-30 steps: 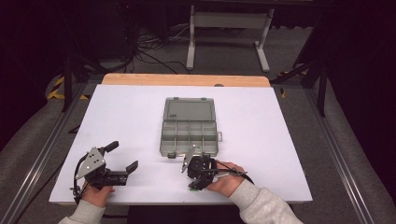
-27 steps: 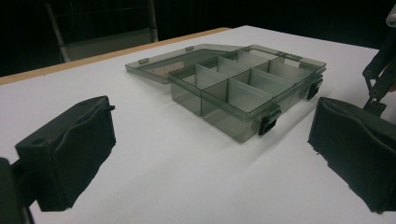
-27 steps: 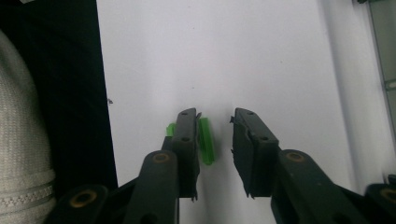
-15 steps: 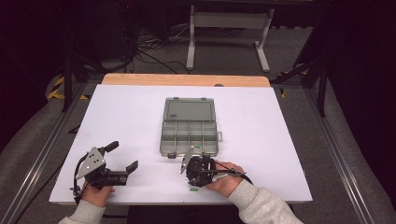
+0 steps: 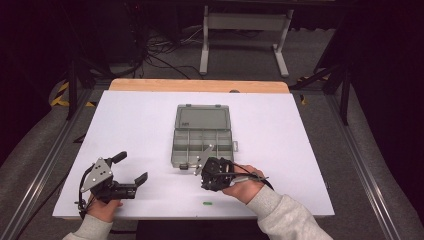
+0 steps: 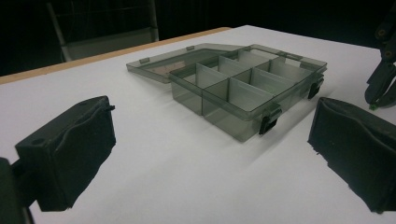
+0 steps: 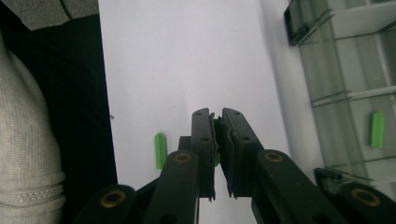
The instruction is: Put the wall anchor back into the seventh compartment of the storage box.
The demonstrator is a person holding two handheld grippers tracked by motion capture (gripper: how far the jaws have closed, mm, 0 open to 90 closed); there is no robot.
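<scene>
**Green plug clamped beside open organiser box**

We see a small green plug (image 7: 215, 140) pinched between the nearly closed jaws of the right gripper (image 5: 212, 176), which hovers near the front edge of the white worktop (image 5: 300, 140), just in front of the smoky-grey compartment box (image 5: 202, 145). The box sits at the middle of the worktop with its lid (image 5: 202, 119) folded flat toward the back edge and its black latches (image 6: 266, 122) facing the front. In the right gripper view, a second green plug (image 7: 377, 128) lies inside one of the box's compartments, and a third green plug (image 5: 207, 203) rests loose on the worktop close to the front edge, beside the gripper. Toward the front-left corner, the left gripper (image 5: 131, 172) is held with its jaws wide apart, gripping nothing, well apart from the box.
</scene>
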